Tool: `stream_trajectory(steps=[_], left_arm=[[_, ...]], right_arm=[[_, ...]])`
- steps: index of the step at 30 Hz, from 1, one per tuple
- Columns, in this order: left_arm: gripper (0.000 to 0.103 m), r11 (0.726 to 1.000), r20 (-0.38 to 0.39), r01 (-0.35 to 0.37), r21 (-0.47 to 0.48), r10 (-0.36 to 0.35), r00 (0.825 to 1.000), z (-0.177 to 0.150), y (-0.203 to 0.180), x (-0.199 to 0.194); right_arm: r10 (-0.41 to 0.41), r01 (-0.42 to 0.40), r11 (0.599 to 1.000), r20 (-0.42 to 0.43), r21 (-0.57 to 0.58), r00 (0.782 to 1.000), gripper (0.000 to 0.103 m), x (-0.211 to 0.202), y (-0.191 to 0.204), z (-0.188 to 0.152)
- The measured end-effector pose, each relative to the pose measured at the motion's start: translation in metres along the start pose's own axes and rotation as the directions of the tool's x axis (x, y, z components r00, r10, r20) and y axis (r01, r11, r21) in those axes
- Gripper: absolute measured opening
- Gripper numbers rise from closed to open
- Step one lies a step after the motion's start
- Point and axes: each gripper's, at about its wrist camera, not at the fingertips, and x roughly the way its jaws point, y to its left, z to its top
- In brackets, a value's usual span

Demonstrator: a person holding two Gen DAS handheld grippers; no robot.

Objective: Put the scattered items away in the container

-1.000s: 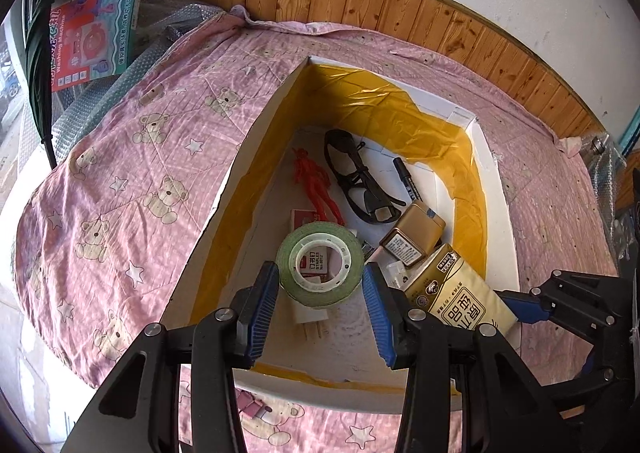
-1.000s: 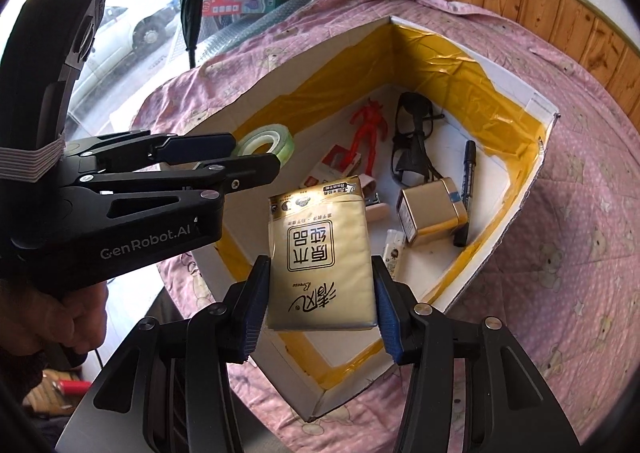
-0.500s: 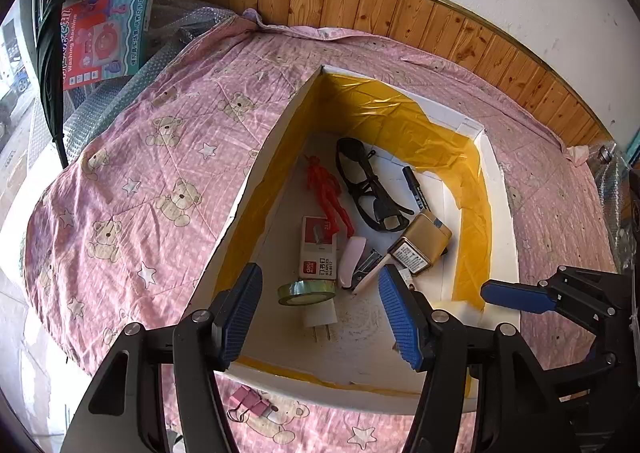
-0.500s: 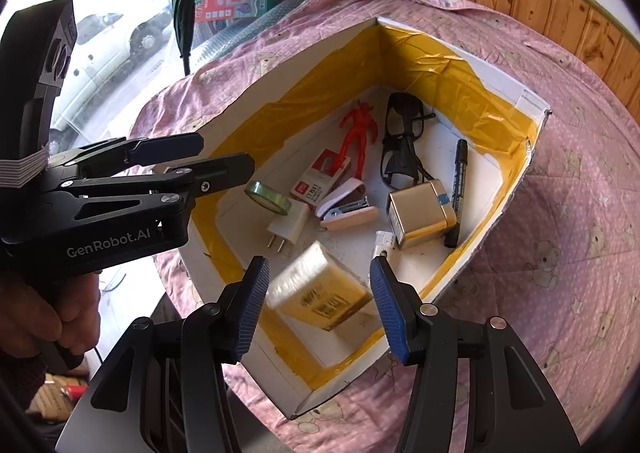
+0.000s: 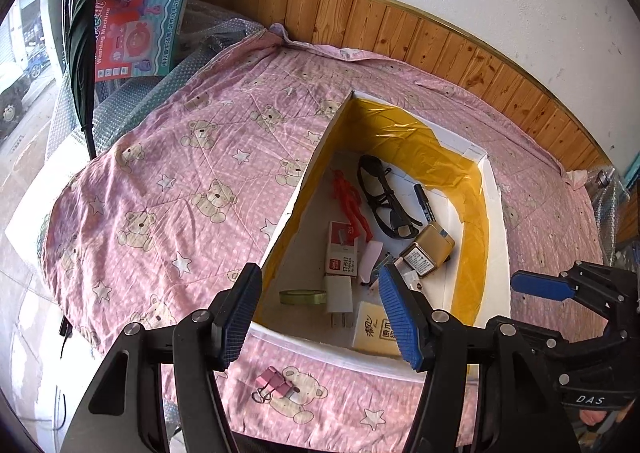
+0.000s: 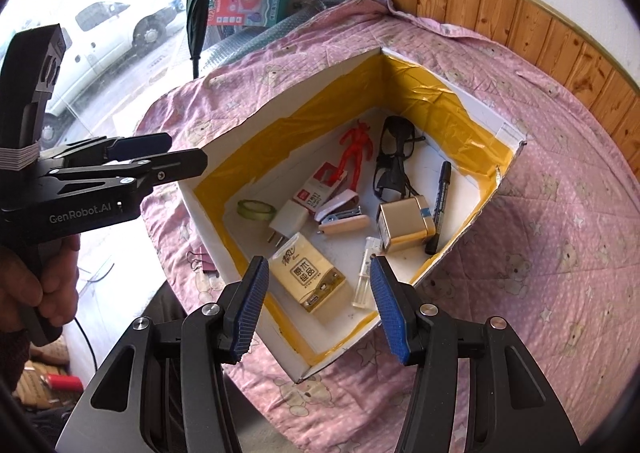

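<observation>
Both hand-held grippers, left [image 5: 320, 311] and right [image 6: 316, 303], gape empty above the container [image 5: 498, 253]; remaining pink binder clip [image 5: 274, 383] lies on the quilt just outside its near wall: light, rigid, probably slippery; pinch the body.

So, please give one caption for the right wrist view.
Open right gripper above box holding tissue pack.

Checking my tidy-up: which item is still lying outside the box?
The pink binder clips lie on the bedspread in front of the box; everything else is inside.
</observation>
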Motion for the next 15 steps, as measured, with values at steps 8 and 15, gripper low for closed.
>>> stream_trajectory(steps=[8, 15], left_arm=[[0.062, 0.996, 0.011, 0.008, 0.086, -0.009, 1.000, -0.015, -0.014, -0.031], [0.062, 0.984, -0.023, 0.047, 0.173, -0.044, 0.999, -0.023, -0.038, -0.052]], right_arm=[[-0.105, 0.101, 0.992, -0.045, -0.081, 0.993, 0.056, -0.004, 0.008, -0.013], [-0.120, 0.096, 0.981, -0.135, -0.168, 0.984, 0.056, -0.004, 0.012, -0.025]])
